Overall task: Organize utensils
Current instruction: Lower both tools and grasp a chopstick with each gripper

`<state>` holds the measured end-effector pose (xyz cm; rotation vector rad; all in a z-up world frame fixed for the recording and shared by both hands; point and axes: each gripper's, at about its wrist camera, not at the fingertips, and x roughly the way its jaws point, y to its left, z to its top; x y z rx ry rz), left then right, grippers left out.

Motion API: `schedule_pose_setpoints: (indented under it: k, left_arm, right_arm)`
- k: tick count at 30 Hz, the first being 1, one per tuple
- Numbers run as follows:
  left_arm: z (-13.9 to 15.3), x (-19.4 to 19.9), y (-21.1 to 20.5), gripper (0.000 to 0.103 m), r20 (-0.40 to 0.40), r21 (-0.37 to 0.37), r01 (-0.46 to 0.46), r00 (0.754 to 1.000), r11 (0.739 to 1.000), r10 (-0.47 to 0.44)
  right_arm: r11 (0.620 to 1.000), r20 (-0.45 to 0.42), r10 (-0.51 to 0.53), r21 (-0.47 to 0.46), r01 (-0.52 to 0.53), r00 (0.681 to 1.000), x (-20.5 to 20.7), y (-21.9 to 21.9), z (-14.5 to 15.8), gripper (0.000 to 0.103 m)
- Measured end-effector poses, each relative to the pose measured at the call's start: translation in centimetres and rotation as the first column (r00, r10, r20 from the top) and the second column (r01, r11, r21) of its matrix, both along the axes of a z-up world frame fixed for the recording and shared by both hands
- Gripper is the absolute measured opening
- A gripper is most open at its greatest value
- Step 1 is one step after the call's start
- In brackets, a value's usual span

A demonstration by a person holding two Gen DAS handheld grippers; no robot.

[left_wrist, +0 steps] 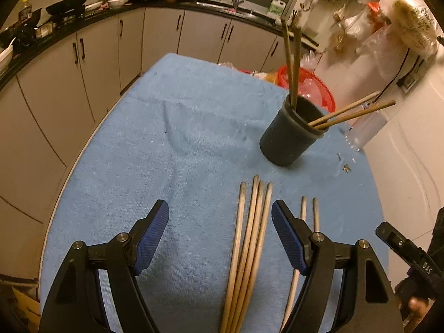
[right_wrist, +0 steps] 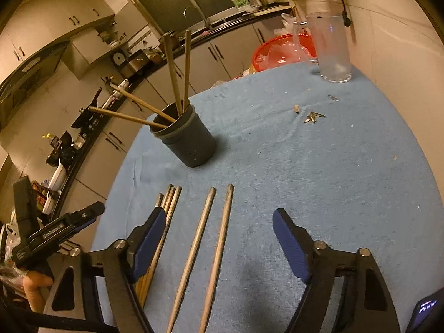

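Observation:
A dark grey holder (left_wrist: 291,136) (right_wrist: 187,136) stands on the blue cloth with several brown chopsticks (left_wrist: 292,63) (right_wrist: 177,72) leaning out of it. On the cloth lies a bundle of several pale chopsticks (left_wrist: 249,244) (right_wrist: 166,208), with a separate pair (left_wrist: 309,216) (right_wrist: 211,238) to its right. My left gripper (left_wrist: 220,219) hangs open above the cloth, the bundle lying below its jaws, near the right finger. My right gripper (right_wrist: 219,227) is open too, the separate pair lying below its jaws. Neither gripper holds anything.
A clear plastic jug (right_wrist: 331,47) stands at the cloth's far right, a red basket (left_wrist: 308,86) (right_wrist: 280,51) behind. Small screws (right_wrist: 312,118) lie on the cloth. Kitchen cabinets and a cluttered black counter (left_wrist: 72,16) run beyond the table's left edge (left_wrist: 83,161).

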<state>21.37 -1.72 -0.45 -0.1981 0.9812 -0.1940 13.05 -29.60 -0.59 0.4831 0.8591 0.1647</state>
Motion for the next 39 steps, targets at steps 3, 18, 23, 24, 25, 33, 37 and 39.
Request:
schedule_pose_setpoints:
  k: [3,18,23,24,25,33,37,39]
  left_arm:
    - [-1.2,1.7,-1.1,0.075,-0.069,0.020,0.047,0.997,0.999,-0.045]
    - [-4.3,8.2,-5.5,0.040,-0.227,0.058,0.153,0.964,0.987,-0.136]
    - [-5.2,9.0,-5.8,0.030,-0.251,0.077,0.173,0.956,0.982,-0.149]
    - [-5.5,9.1,-5.9,0.028,-0.259,0.081,0.180,0.954,0.980,-0.154]
    - [-5.8,9.2,-6.0,0.027,-0.265,0.084,0.184,0.951,0.979,-0.157]
    - [-6.5,10.0,-6.6,0.013,-0.274,0.120,0.200,0.948,0.972,-0.162]
    - [-6.5,10.5,-6.9,0.007,-0.273,0.123,0.207,0.947,0.971,-0.168]
    - [-6.5,10.7,-6.9,0.007,-0.272,0.121,0.208,0.947,0.971,-0.169]
  right_arm:
    - [1.000,-0.040,0.029,0.001,-0.029,0.999,1.0,0.3,-0.6,0.065]
    - [0.994,-0.229,0.085,-0.040,-0.097,0.970,8.1,1.9,-5.2,0.031]
    - [0.990,-0.254,0.082,-0.089,-0.107,0.964,9.2,2.5,-5.9,0.026]
    - [0.989,-0.259,0.084,-0.093,-0.112,0.962,9.3,2.6,-6.0,0.025]
    - [0.989,-0.264,0.086,-0.096,-0.115,0.961,9.5,2.7,-6.2,0.025]
    - [0.984,-0.280,0.088,-0.124,-0.127,0.956,10.7,3.4,-6.3,0.023]
    - [0.983,-0.290,0.086,-0.132,-0.129,0.953,11.2,3.8,-6.5,0.022]
    - [0.981,-0.295,0.088,-0.139,-0.134,0.951,11.3,4.1,-6.5,0.021]
